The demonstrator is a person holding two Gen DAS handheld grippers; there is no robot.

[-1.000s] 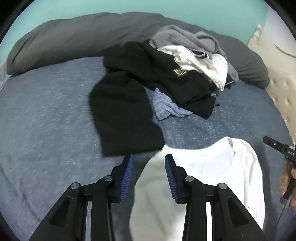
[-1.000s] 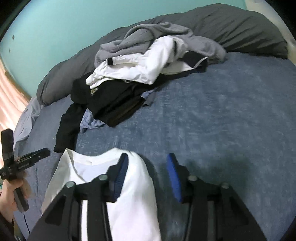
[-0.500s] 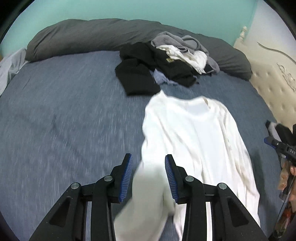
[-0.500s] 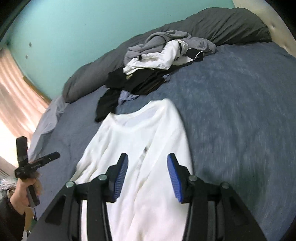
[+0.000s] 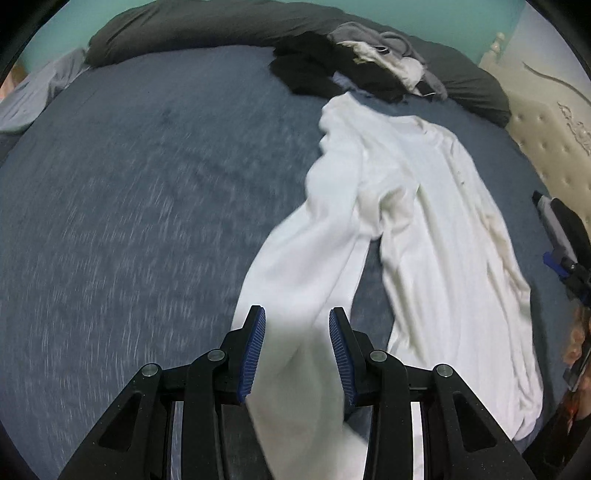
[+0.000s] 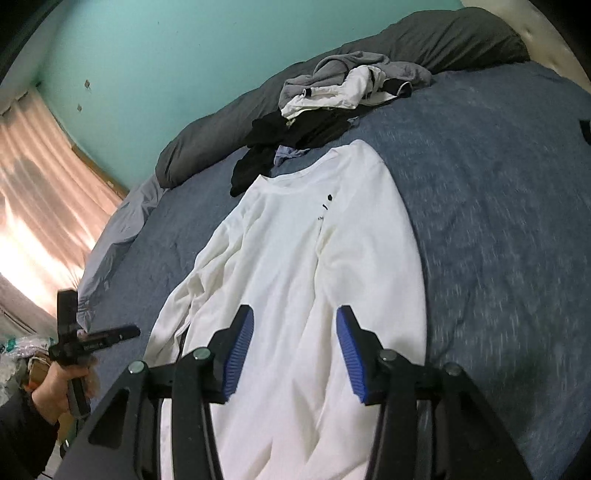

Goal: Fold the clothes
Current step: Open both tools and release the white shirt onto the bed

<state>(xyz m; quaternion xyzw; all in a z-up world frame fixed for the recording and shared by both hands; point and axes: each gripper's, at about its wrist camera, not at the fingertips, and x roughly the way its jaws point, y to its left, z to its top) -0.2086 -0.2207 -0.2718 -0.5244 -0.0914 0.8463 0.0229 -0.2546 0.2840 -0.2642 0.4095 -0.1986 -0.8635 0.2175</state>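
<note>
Bed point(image 5: 129, 184): shirt point(image 6: 295, 258) now dragged clear of pile point(image 6: 325, 114), stretched flat, ready for folding. Left gripper point(image 5: 297, 347) jaws seemingly holding sleeve point(image 5: 295, 266). Right gripper point(image 6: 293, 350) jaws opening, above hem, pads apparently not pressing.

blue bed point(image 6: 498, 192) under white shirt point(image 6: 295, 258), clothes pile point(image 6: 332, 107), grey duvet point(image 5: 184, 33)

A white shirt point(image 6: 295, 266) lies on the heathered blue bed point(image 6: 498, 221); far off, black, grey and white clothes point(image 6: 332, 107) against a teal wall point(image 6: 166, 55).
</note>
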